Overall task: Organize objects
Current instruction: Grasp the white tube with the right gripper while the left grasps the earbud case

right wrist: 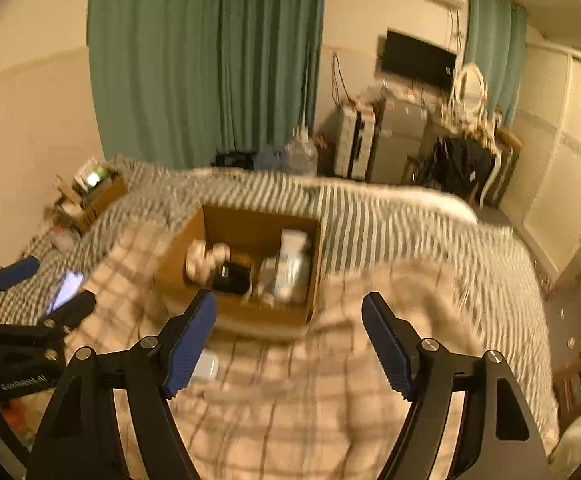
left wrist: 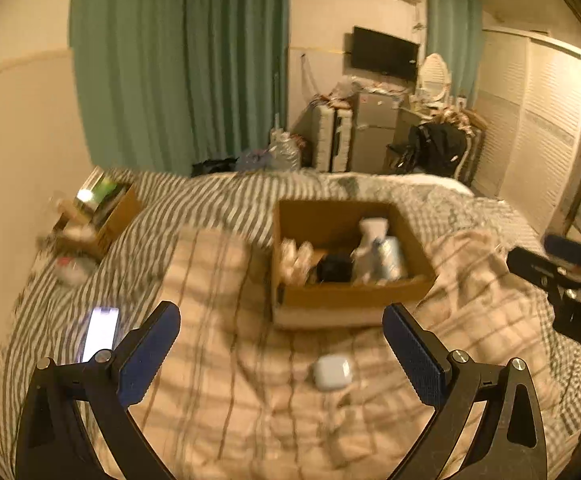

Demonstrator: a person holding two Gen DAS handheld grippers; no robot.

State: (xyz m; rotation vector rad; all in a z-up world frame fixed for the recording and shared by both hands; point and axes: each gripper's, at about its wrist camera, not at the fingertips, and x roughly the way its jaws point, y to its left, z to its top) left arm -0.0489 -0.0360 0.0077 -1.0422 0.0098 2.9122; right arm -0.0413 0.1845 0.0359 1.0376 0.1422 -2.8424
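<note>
Earbud case (left wrist: 332,371) on blanket, just before cardboard box (left wrist: 346,300).
Left gripper (left wrist: 282,344) and right gripper (right wrist: 288,338) both wide open, empty; straddle case squarely before closing.

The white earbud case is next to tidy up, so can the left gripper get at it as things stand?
Probably yes. The white earbud case lies alone on the checked blanket, in front of the open left gripper, with nothing covering it. The cardboard box sits farther back.

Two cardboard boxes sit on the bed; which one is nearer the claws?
The open box in the middle of the bed, holding bottles and a black item. The other box sits far off by the wall at the bed's left edge.
</note>
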